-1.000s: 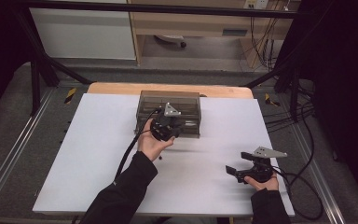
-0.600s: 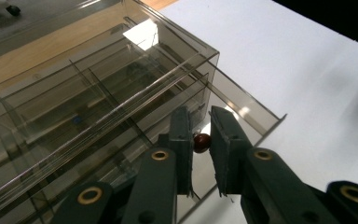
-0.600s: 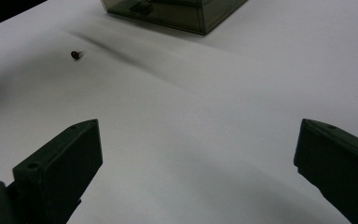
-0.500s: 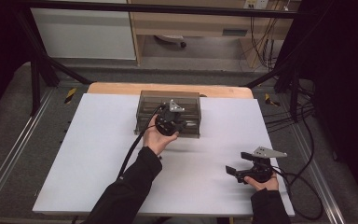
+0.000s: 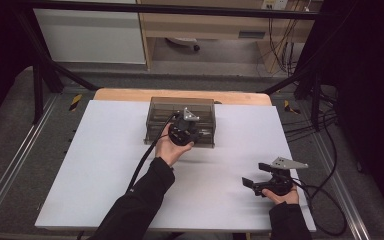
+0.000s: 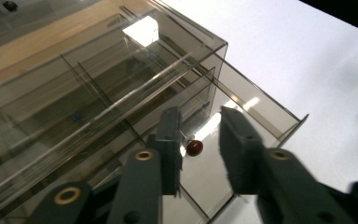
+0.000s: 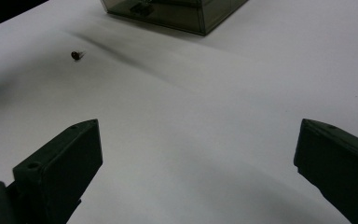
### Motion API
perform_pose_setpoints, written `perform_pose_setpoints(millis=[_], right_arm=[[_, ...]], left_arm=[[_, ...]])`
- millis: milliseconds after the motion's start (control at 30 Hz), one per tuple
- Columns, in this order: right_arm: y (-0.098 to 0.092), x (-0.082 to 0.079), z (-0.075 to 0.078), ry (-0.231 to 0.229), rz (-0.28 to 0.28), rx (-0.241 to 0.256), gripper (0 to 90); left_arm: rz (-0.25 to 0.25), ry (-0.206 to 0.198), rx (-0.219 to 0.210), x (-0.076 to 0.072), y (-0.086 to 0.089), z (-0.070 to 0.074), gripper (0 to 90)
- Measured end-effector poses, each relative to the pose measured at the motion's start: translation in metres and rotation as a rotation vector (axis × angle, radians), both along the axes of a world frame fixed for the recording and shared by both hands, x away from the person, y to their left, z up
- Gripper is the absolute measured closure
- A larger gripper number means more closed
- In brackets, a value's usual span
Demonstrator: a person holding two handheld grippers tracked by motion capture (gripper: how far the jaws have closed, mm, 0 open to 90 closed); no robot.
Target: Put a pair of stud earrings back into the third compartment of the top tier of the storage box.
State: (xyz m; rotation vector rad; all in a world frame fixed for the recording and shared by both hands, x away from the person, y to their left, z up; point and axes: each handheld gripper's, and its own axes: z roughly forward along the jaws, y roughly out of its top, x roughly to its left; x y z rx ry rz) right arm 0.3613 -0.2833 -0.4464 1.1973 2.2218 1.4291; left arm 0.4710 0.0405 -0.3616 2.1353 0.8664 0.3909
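One smoked clear drawer box [image 5: 182,121], one red-brown knob [image 6: 194,148], two tools, one white table [image 5: 90,165].

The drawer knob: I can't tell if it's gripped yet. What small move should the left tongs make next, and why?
Probably close on the knob. The left tongs are open, their jaws either side of that small dark-red knob on the smoky clear drawer box, so it isn't clamped yet.

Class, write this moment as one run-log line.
left tool: open around drawer knob of clear drawer box | right tool: open, idle over white table
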Motion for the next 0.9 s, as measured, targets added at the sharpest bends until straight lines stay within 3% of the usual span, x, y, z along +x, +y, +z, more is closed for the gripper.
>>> perform_pose_setpoints(millis=[333, 467, 900], right_arm=[[0.0, 0.0, 0.0, -0.001, 0.0, 0.0, 1.5], [0.0, 0.0, 0.0, 0.0, -0.001, -0.002, 1.5], [0.001, 0.0, -0.001, 0.003, 0.0, -0.011, 1.5]], left_arm=[[-0.028, -0.026, -0.024, -0.025, 0.022, 0.022, 44.6], [-0.029, -0.03, -0.053, -0.038, 0.034, 0.025, 35.7], [-0.01, 0.024, -0.109, -0.065, 0.074, -0.002, 22.1]])
